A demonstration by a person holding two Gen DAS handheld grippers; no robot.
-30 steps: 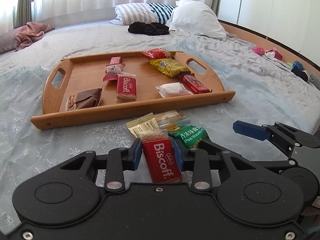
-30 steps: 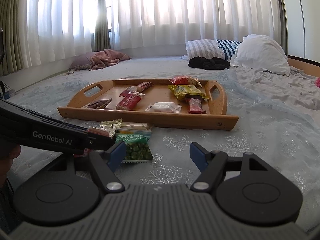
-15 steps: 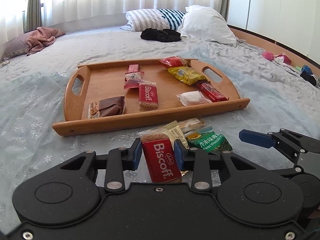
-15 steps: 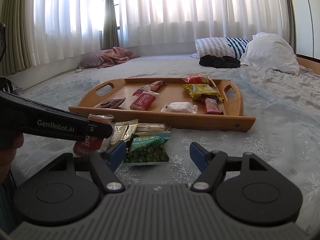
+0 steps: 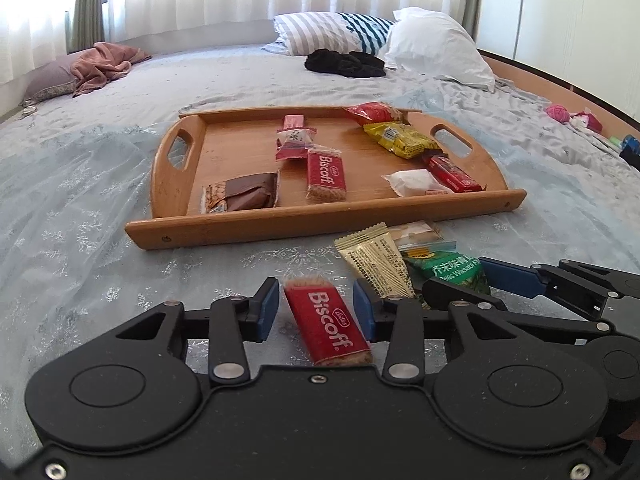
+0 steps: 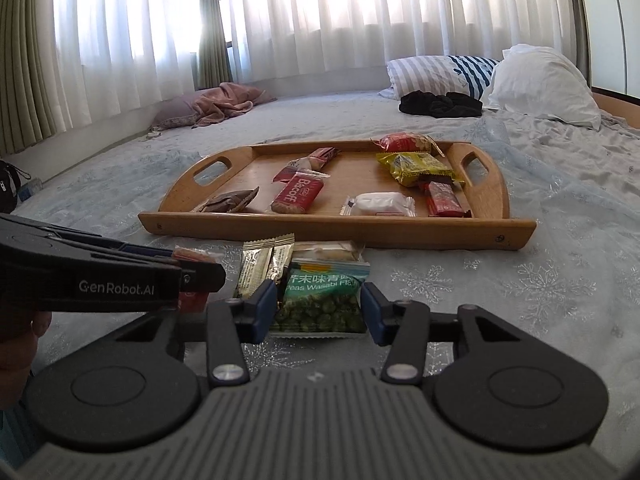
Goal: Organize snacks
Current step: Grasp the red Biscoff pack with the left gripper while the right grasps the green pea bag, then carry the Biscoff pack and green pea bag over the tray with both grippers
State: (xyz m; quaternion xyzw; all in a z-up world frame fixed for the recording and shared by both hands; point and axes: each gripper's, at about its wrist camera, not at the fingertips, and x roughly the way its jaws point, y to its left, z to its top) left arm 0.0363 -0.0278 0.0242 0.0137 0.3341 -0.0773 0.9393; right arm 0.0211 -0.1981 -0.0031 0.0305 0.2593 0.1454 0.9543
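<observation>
The wooden tray (image 5: 332, 224) lay on the pale bedspread (image 5: 80, 216), its near rim just beyond a small cluster of loose snacks, with open cloth to the left of the cluster and to the right of the tray. Inside the tray, snacks sat in two loose rows with bare wood between them, and a second Biscoff (image 5: 325, 176) rested near the middle. The loose Biscoff pack (image 5: 327, 326), red with white lettering and biscuit showing at both ends, lay flat on the bedspread, tilted, between the fingers of the left gripper (image 5: 316, 310); its jaws had just been opening and stood clear of the wrapper on both sides, so the pack was released. Just to its right were a gold sachet (image 5: 376, 260) and the green wasabi peas bag (image 6: 322, 300). The right gripper (image 6: 320, 306) pointed low toward the tray, its jaws having just been closing; the blue pads sat right at the bag's two edges, and whether they pressed on it could not be told. A hand (image 6: 16, 344) showed dimly at the left edge of the right view.
</observation>
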